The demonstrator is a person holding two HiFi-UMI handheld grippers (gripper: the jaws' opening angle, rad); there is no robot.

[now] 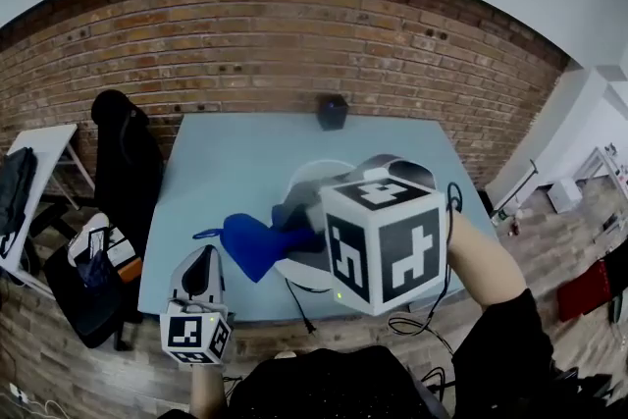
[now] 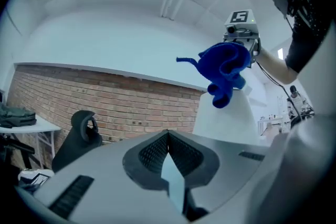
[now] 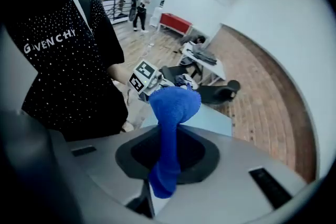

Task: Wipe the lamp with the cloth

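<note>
From the head view, the right gripper (image 1: 365, 240) hangs over the white lamp (image 1: 316, 174) near the middle of the pale blue counter (image 1: 226, 152). The blue cloth (image 1: 253, 245) trails from it to the left, down against the lamp's left side. The left gripper (image 1: 202, 270) sits low at the counter's near left edge, well apart from the lamp.

In the left gripper view, its fingers (image 2: 152, 152) are closed tip to tip with nothing between them. Past them the lamp's white shade rises, with the cloth bunched at its top under the right gripper.

In the right gripper view, its fingers (image 3: 142, 152) are clamped on the cloth, which stands up in a thick roll and folds over at the end.

The wiping looks to be under way. To do it well, I would keep the clamp firm and press the cloth's broad loose part, not the hard fingers, flat against the shade. Sweep in slow strokes from top to base. The idle left gripper could brace the lamp's base so it doesn't tip or slide.
</note>
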